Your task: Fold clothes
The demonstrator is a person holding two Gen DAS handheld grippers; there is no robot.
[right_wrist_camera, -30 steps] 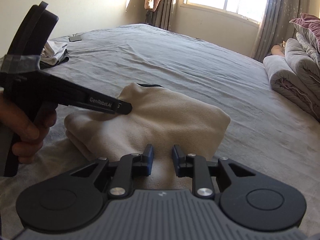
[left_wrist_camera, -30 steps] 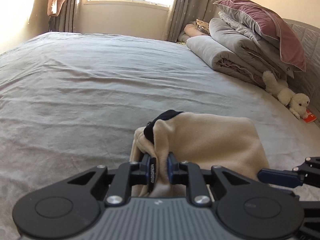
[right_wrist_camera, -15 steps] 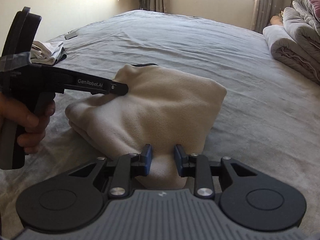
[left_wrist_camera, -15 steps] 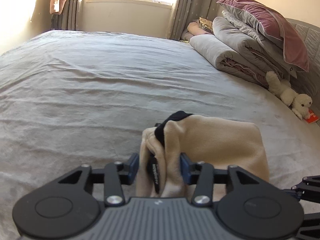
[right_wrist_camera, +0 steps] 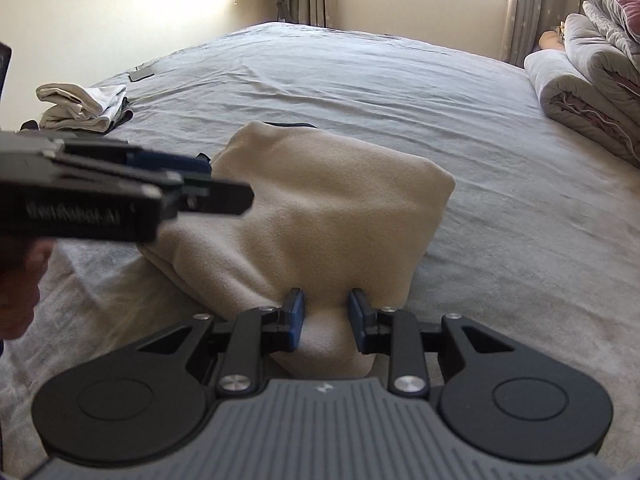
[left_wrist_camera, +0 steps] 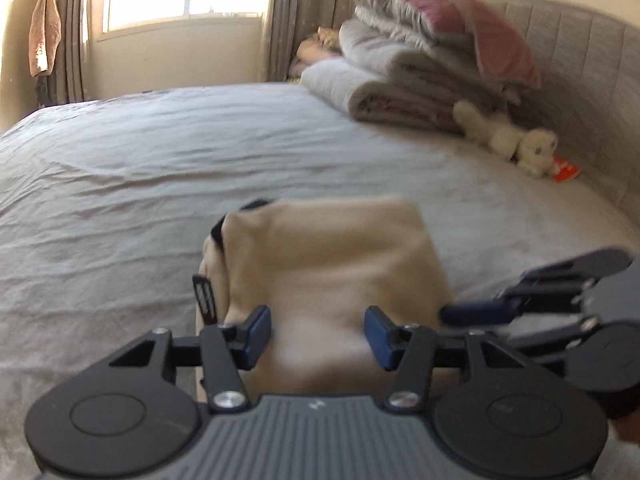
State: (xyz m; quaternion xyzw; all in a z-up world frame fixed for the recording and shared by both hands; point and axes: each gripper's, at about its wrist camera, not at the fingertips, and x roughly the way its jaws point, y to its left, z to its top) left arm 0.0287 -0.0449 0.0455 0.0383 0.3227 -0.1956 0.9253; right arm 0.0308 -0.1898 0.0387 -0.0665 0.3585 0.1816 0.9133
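Observation:
A folded cream fleece garment (left_wrist_camera: 332,256) with a dark collar edge lies on the grey bed (left_wrist_camera: 120,184). My left gripper (left_wrist_camera: 316,328) hovers at its near left side. Its jaws stand wide apart and are closing, with cloth between them but the pads not pressing it. From the right wrist camera, the left gripper (right_wrist_camera: 192,184) reaches in from the left over the garment (right_wrist_camera: 320,200), a hand behind it. My right gripper (right_wrist_camera: 326,316) is shut on a bunched fold at the garment's near edge; its blue fingertip (left_wrist_camera: 472,314) also shows in the left wrist view.
Rolled quilts and a pink pillow (left_wrist_camera: 440,28) are stacked by the padded headboard (left_wrist_camera: 580,80), with a white plush toy (left_wrist_camera: 516,140) beside them. A pile of folded clothes (right_wrist_camera: 84,106) and a flat dark object (right_wrist_camera: 140,75) lie far left. Window and curtains stand behind.
My left gripper has let go of the garment's left fold, opened wide and shifted right along the near edge. The right gripper keeps its pinch on the near fold.

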